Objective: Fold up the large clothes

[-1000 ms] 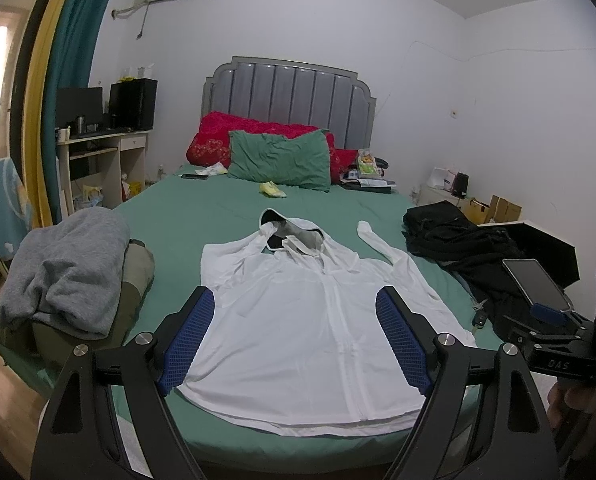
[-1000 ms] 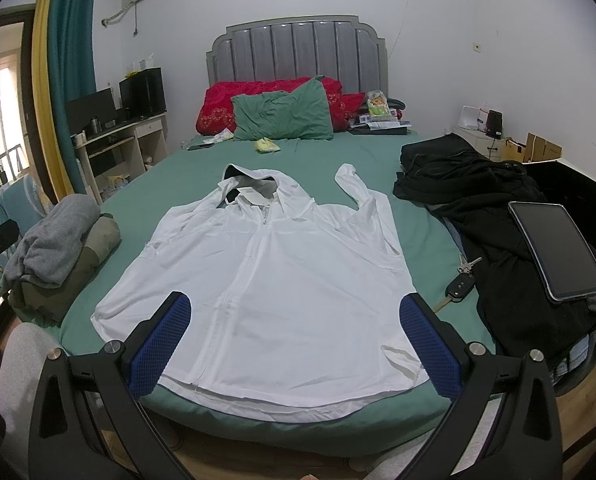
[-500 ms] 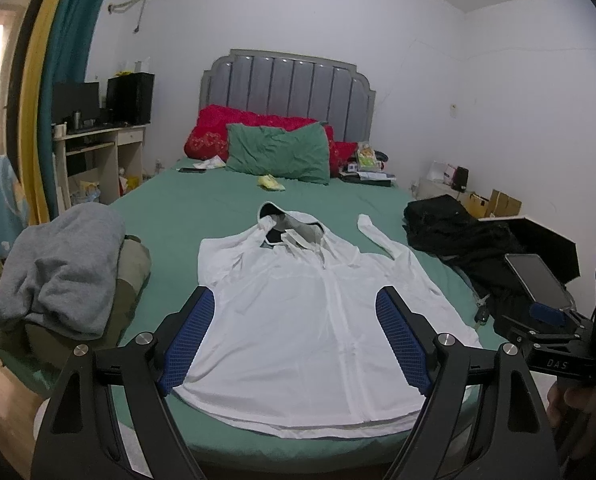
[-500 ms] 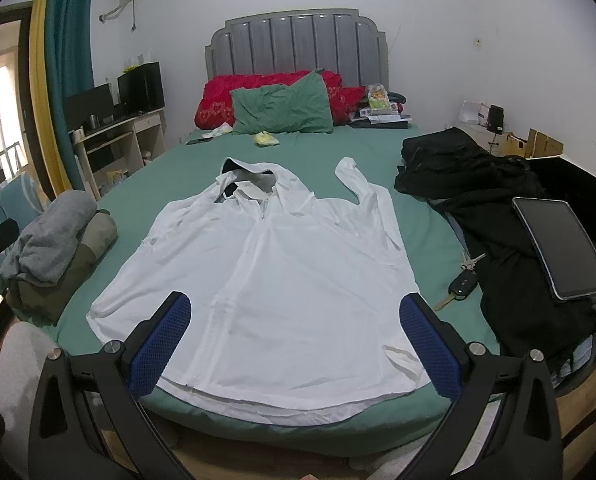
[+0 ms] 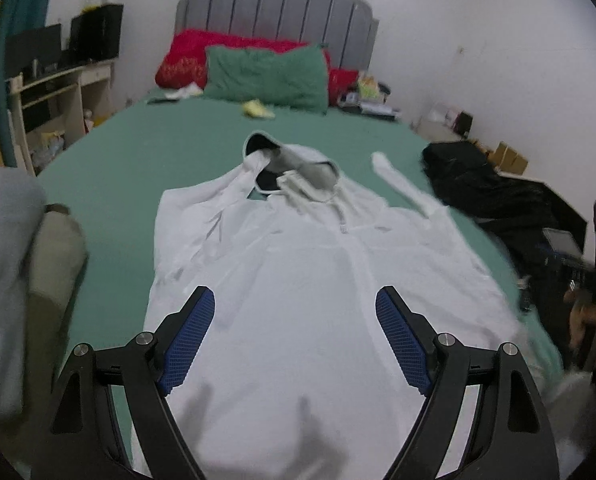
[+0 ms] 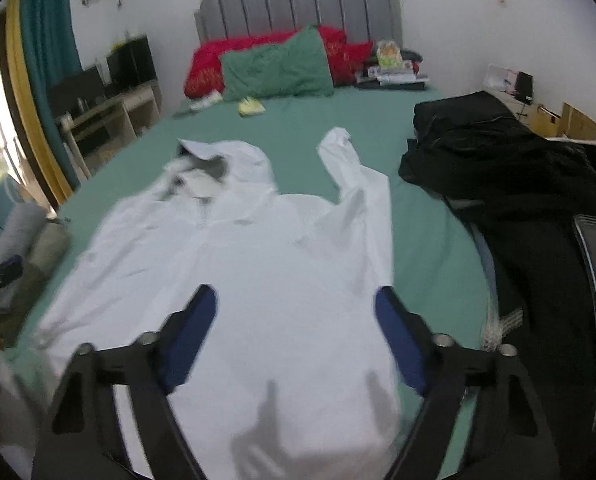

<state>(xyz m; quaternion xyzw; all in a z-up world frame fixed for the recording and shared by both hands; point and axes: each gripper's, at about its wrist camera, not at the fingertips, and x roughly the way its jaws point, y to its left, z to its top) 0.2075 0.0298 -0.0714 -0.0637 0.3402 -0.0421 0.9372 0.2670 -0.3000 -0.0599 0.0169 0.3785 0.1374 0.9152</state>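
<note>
A white hooded jacket (image 5: 309,280) lies spread flat, front up, on the green bed (image 5: 138,168), hood toward the headboard and hem at the near edge. Both claws hang above its lower half with jaws spread wide and nothing between them: the left claw (image 5: 294,340) over the middle of the body, the right claw (image 6: 296,340) nearer the jacket's right side. Bare sheet runs along both long sides of the jacket and between the hood and the green pillow (image 5: 266,76).

The right wrist view shows the upturned sleeve (image 6: 349,168), the black clothing pile (image 6: 509,176) at the bed's right edge and a tablet's rim (image 6: 591,264). The left wrist view shows a grey bundle (image 5: 6,264) at the left edge. Both frames are blurred; no writing is legible.
</note>
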